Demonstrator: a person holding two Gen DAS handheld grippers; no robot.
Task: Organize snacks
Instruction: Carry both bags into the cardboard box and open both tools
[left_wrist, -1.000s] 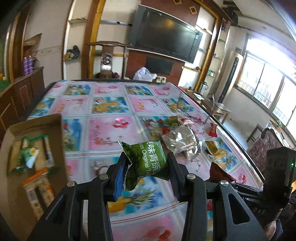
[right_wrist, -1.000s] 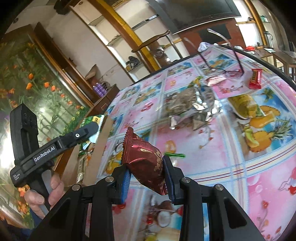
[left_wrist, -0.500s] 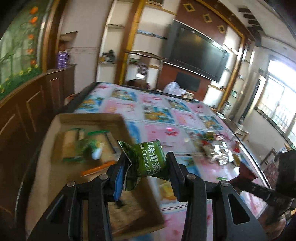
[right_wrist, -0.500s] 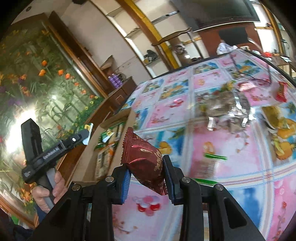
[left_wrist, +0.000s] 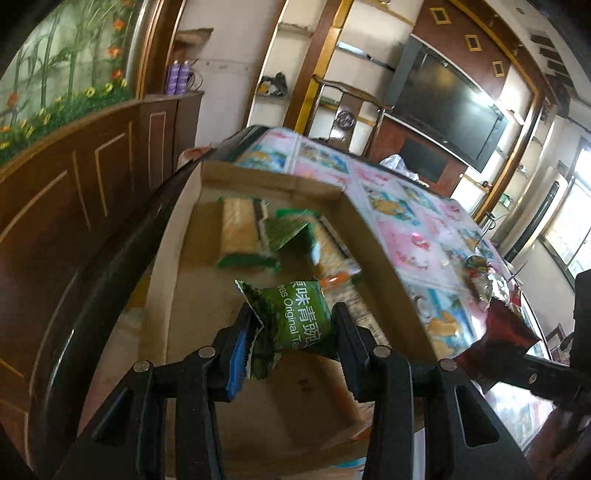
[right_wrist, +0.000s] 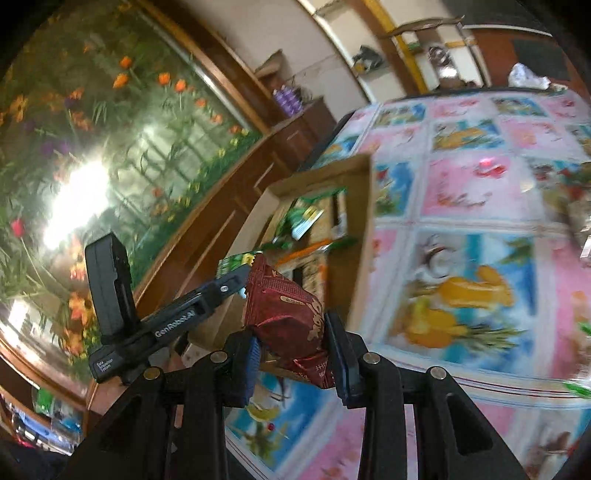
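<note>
My left gripper (left_wrist: 291, 332) is shut on a green snack packet (left_wrist: 295, 317) and holds it above the open cardboard box (left_wrist: 369, 236). The box holds several green and orange snack packs (left_wrist: 243, 232). My right gripper (right_wrist: 295, 350) is shut on a dark red snack packet (right_wrist: 286, 314), just right of the box's near end (right_wrist: 364, 206). The red packet also shows in the left wrist view (left_wrist: 498, 332). The left gripper shows in the right wrist view (right_wrist: 236, 277), over the box.
The box sits at the left edge of a table with a pink and blue patterned cloth (right_wrist: 480, 206). A heap of silver and other wrappers (left_wrist: 491, 288) lies farther right on the table. A wooden cabinet (left_wrist: 92, 177) stands to the left.
Both grippers have moved left toward the box, each still holding its packet. The left gripper is now over the box's inside; the right one has come close beside it.
</note>
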